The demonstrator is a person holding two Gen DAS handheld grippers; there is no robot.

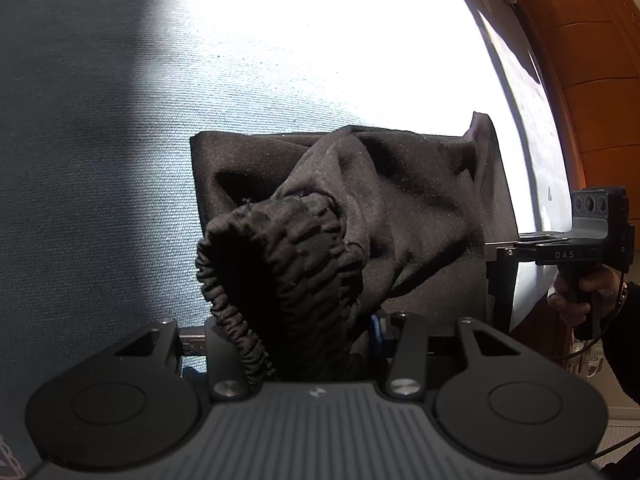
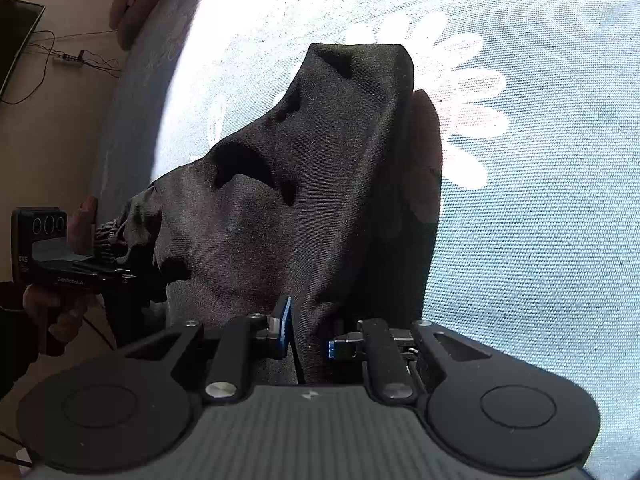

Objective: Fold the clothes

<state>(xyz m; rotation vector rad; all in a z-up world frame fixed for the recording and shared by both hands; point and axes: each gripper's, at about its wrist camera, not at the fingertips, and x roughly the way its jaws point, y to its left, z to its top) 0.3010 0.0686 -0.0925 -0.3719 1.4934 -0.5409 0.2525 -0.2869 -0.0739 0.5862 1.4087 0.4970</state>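
My left fingers (image 1: pixel 316 344) are clenched on the gathered elastic waistband (image 1: pixel 276 264) of a black garment (image 1: pixel 400 200), which hangs from them above a pale blue bedsheet (image 1: pixel 100 160); I see the right gripper (image 1: pixel 560 248) at the far edge, marked "DAS", with a hand (image 1: pixel 580 292) on its handle. I judge the bunched elastic could slide out of the left grip if I pull the cloth taut. In the right wrist view, my right fingers (image 2: pixel 308 340) pinch a fold of the same garment (image 2: pixel 300 180), lifted over the sheet's white flower print (image 2: pixel 460 92). The thin fold could slip free or drag unevenly, skewing any crease. The left gripper (image 2: pixel 60 256) there reads "DAS" and "GenRobot.AI".
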